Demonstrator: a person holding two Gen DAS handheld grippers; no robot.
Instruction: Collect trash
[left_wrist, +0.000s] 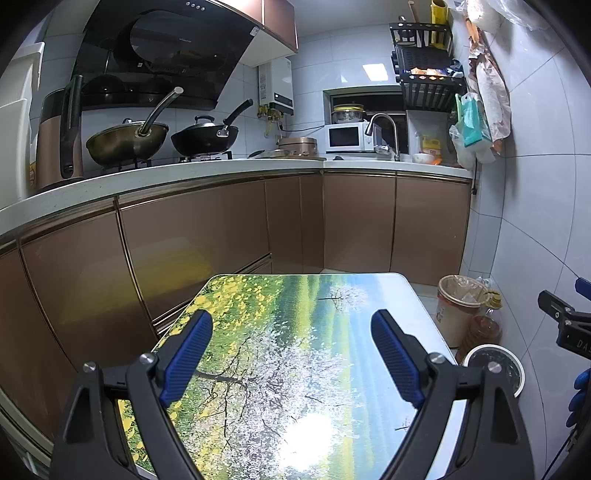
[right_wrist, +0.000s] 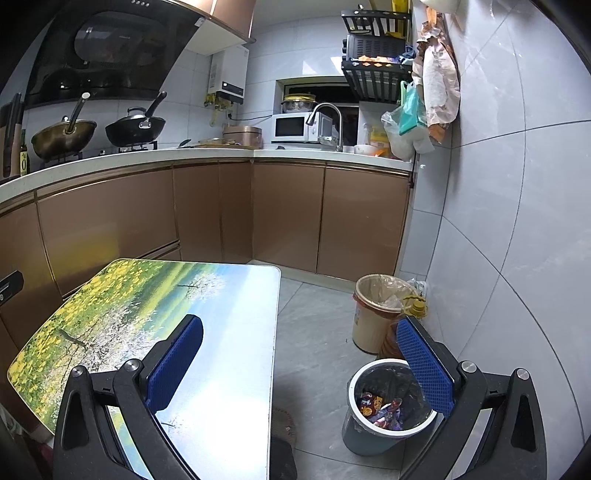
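A small grey bin with a white rim (right_wrist: 391, 402) stands on the floor right of the table and holds several colourful wrappers (right_wrist: 380, 408). Its rim also shows in the left wrist view (left_wrist: 495, 365). My right gripper (right_wrist: 301, 334) is open and empty, over the table's right edge and the bin. My left gripper (left_wrist: 291, 328) is open and empty above the table (left_wrist: 295, 369), whose top shows a printed landscape with no loose objects on it. Part of the right gripper (left_wrist: 565, 321) shows at the right edge of the left wrist view.
A beige bin with a plastic liner (right_wrist: 373, 314) and an oil bottle (right_wrist: 417, 306) stand by the tiled wall behind the grey bin. Brown cabinets (right_wrist: 288, 218) and a counter with woks, microwave and sink run along the back. A dark mat (right_wrist: 282, 424) lies on the floor.
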